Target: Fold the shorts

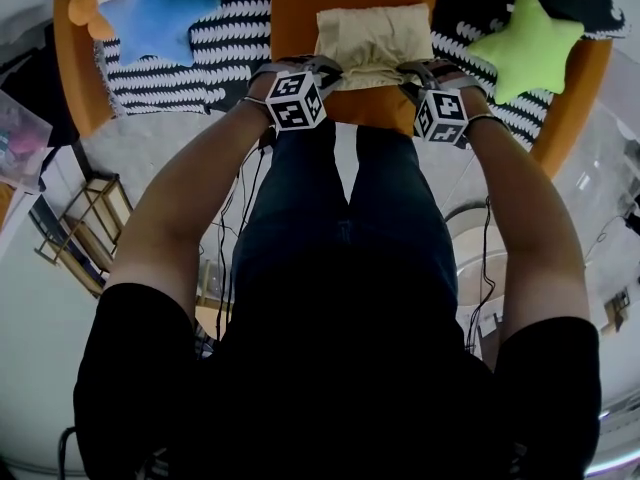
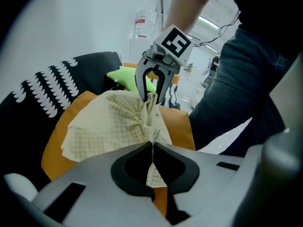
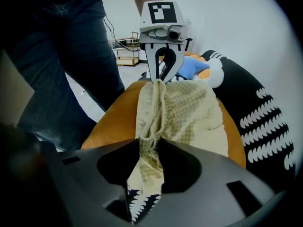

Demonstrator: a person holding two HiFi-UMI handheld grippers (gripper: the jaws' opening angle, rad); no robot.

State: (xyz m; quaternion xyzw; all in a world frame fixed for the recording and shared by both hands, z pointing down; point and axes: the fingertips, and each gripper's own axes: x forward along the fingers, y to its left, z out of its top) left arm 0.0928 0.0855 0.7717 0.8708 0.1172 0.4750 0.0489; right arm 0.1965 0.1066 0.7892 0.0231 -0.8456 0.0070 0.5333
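While both grippers point steeply down at it, the shorts (image 1: pixel 372 38) lie on the orange cushion (image 1: pixel 298 13) as a squat rectangle of pale cream cloth with a fine check. The edge nearest the person is drawn taut and puckered between the two tools.

Left gripper (image 2: pixel 152 144): clenched. Jaw tips meet in its own view, with a thin fold of the shorts pinched between them. The cloth fans out from that pinch across the cushion. From the head view this tool sits at the lower left corner of the rectangle.

Right gripper (image 3: pixel 147 148): jaws stand apart. The gathered, rope-like edge of the shorts runs down through the gap, and more checked cloth hangs below the tips. The bunch fills the gap loosely, and I see no pinch like the one on the left side. This tool sits at the lower right corner.

The two tools face each other along the same edge, each visible in the other's view with fingertips down on the cloth.

Surroundings: the cushion rests on a black-and-white cover (image 1: pixel 200 53). A blue star plush (image 1: pixel 155 13) lies at far left and a green star plush (image 1: pixel 525 43) at far right, both clear of the shorts. A wooden rack (image 1: pixel 90 213) stands on the floor to the left. A bottle (image 2: pixel 141 25) shows behind in the left gripper view.
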